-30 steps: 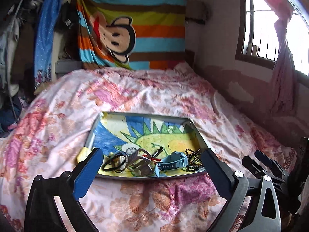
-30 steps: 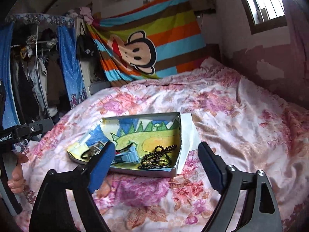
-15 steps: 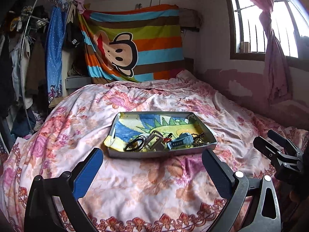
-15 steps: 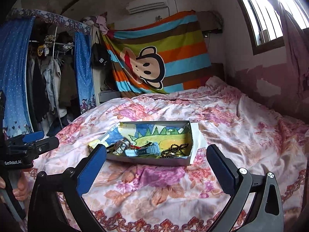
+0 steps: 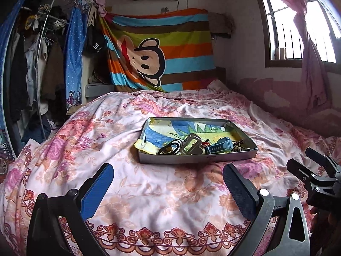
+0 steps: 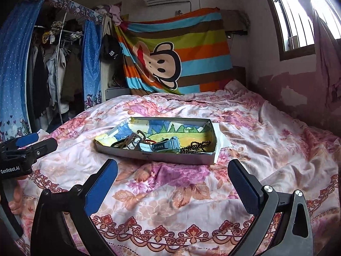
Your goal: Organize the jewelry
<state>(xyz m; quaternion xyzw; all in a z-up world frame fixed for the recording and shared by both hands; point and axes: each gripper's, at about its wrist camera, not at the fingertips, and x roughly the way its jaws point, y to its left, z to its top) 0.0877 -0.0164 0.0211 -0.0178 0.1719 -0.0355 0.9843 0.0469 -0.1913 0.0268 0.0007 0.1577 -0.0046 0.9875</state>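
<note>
Nearest the lenses, the left gripper and right gripper both stood wide open over the quilt with nothing between their blue pads; the right one's jaws had just been opening. The quilt was soft, floral and rumpled, a yielding base under anything pressed down on it. Beyond lay the tray, a shallow grey box with thin walls, lined with a crayon drawing. The jewelry sat heaped along its near side. The blue watch looked like rubbery plastic, light and fairly stiff, best taken across its band. The dark bead chain at the tray's right end would be limp and slippery, so a pinch at a bunched part seemed safest. The black bands and the silvery frame overlapped and could drag each other. Farther off hung a striped monkey cloth.
</note>
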